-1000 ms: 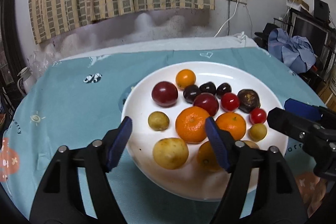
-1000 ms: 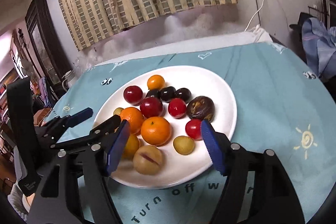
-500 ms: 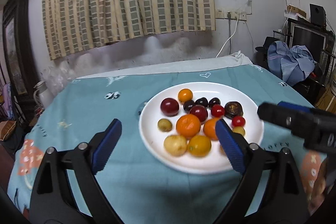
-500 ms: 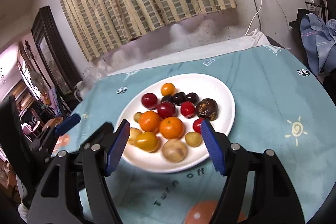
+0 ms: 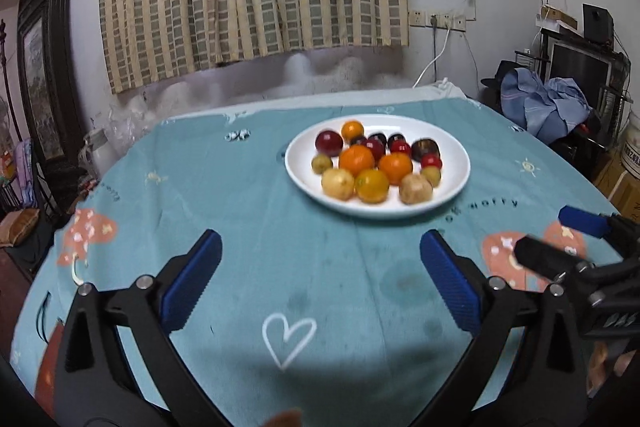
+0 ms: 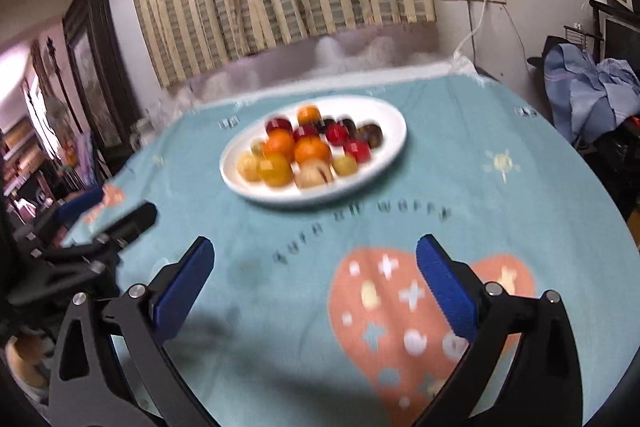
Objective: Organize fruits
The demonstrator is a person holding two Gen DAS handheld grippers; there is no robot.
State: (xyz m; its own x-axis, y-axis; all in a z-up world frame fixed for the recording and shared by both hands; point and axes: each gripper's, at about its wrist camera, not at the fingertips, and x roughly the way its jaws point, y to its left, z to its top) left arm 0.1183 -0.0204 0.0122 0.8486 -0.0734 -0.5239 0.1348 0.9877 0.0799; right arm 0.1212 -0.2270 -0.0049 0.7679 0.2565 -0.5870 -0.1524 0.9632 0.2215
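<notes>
Teal printed tablecloth (image 5: 320, 267) was spread over a round table, glossy round fruits (image 5: 376, 163) (orange, dark red, yellowish) were heaped on an oval white plate (image 5: 456, 171) mid-table, left gripper (image 5: 320, 279) and right gripper (image 6: 312, 275) were held spread wide, nothing grasped, well short of it.

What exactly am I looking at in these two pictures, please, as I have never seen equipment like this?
There is no robot here: a person holds a two-finger gripper in each hand, and each gripper carries a wide-angle camera looking forward along its fingers. One picture comes from the left gripper, the other from the right gripper. Both are open and hold nothing. Ahead, on a teal tablecloth, stands a white plate carrying small fruits: oranges, dark red ones, yellow ones. At the right edge of the left view you can see the other gripper. The right view is blurred.
</notes>
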